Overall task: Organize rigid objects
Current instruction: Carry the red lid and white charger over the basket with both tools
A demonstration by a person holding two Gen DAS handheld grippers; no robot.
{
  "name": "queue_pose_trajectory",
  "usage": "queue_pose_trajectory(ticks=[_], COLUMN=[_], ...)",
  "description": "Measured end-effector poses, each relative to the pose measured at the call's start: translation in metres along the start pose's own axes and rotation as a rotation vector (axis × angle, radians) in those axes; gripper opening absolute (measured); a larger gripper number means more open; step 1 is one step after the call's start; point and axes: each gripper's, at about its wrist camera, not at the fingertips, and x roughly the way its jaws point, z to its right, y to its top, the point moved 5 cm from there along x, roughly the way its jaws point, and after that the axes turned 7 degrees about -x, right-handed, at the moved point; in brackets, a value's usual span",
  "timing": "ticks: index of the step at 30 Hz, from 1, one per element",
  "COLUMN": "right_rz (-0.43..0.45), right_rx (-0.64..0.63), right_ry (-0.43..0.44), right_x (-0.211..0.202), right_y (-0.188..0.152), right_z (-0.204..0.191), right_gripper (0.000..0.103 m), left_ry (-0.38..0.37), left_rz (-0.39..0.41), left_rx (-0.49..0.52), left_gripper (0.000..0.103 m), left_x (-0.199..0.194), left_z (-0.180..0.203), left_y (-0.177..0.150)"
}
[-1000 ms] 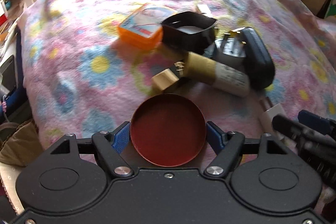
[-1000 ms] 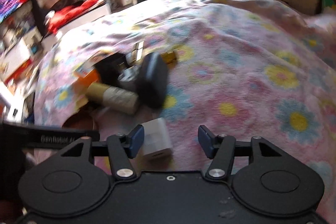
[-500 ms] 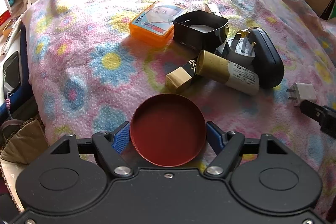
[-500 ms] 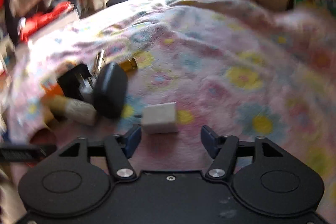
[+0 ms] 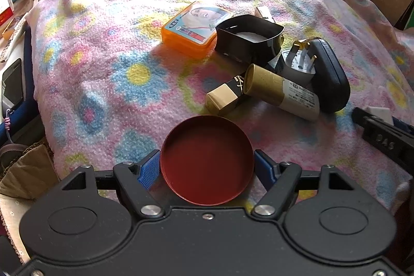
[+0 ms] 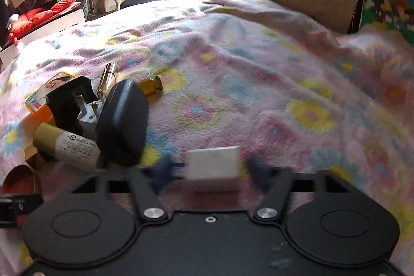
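Note:
My left gripper is shut on a round red tin lid, held above the flowered blanket. Ahead of it lies a pile: an orange case, a black open box, a gold lipstick box, a gold-and-white tube, a grey plug and a black oval case. My right gripper is open around a white charger block on the blanket; its fingers are blurred and stand apart from the block's sides. The pile lies to its left.
A small brown bottle lies behind the black case. The right gripper's body shows at the right edge of the left wrist view. The blanket stretches away to the right. Furniture and clutter stand beyond the bed's left edge.
My left gripper has drawn back and up with the red lid. My right gripper has swung right and closed in on the white charger block, which now sits centred between its fingers.

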Motion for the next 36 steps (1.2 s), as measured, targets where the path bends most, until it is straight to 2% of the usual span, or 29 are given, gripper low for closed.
queue_pose_trajectory(ticks=[3,9,15,24,31,36], right_rz=[-0.014,-0.005,0.009,0.001,-0.057,-0.1], right_rx=[0.068,0.117,0.1,-0.06,-0.196,-0.282], right_ry=[0.072,0.147,0.267,0.436,0.54,0.552], right_x=[-0.007,-0.033,-0.062,-0.106,-0.142,-0.156], right_y=[-0.001,-0.006,-0.001,-0.004,-0.032,-0.054], right_z=[0.009,0.009,-0.021,-0.133,-0.238,-0.292], right_gripper=[0.055,0.055,0.055,0.055,0.055,0.055], left_ry=[-0.009,0.0,0.019,0.152,0.256,0.24], left_rz=[0.004,0.043,0.083,0.122,0.105,0.129], left_rx=[-0.014,-0.008,-0.047,-0.159,-0.256,-0.326], left_gripper=[0.07,0.07,0.07,0.07,0.07,0.07], left_x=[-0.005,-0.03,-0.064,-0.104,-0.114,-0.124], left_z=[-0.003,-0.011,-0.038,-0.126,-0.194,-0.227], left_y=[-0.001,-0.002,-0.006,-0.022,-0.037,-0.044])
